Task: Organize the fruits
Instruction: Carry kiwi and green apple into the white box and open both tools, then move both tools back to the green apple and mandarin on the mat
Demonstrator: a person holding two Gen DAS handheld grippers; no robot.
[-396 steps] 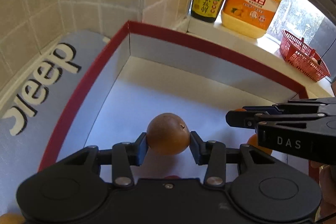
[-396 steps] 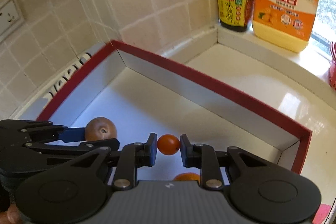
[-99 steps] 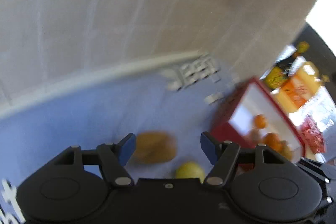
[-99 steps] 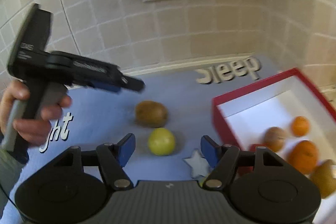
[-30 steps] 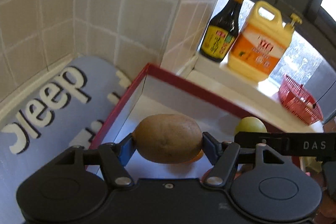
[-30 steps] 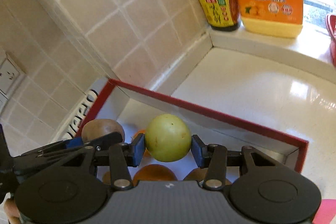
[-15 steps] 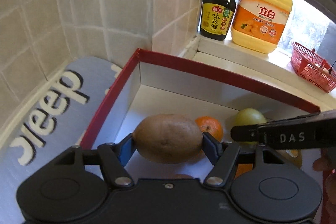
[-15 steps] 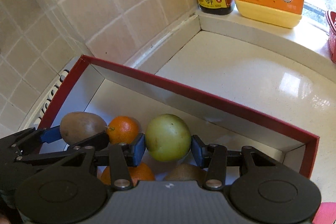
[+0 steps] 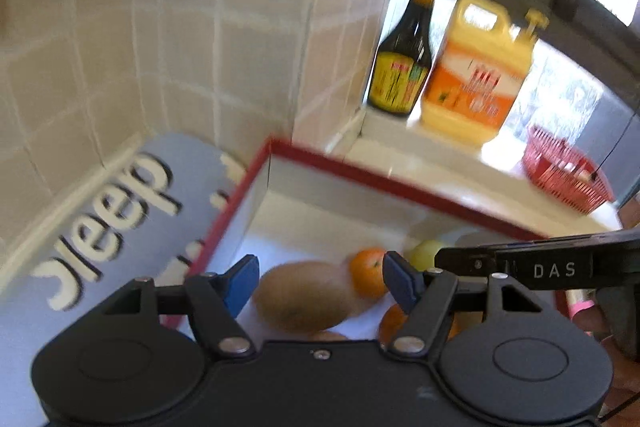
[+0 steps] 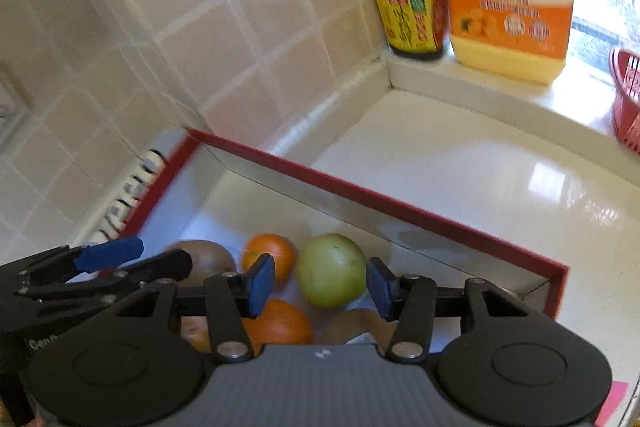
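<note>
"Sleep" lettering (image 9: 120, 223) on blue mat (image 9: 188, 163)

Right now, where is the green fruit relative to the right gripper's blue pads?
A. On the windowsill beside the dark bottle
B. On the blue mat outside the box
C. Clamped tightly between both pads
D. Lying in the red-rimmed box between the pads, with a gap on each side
D. In the right wrist view the green fruit lies in the red-rimmed box between the opening pads of the right gripper, a gap showing on each side.
</note>
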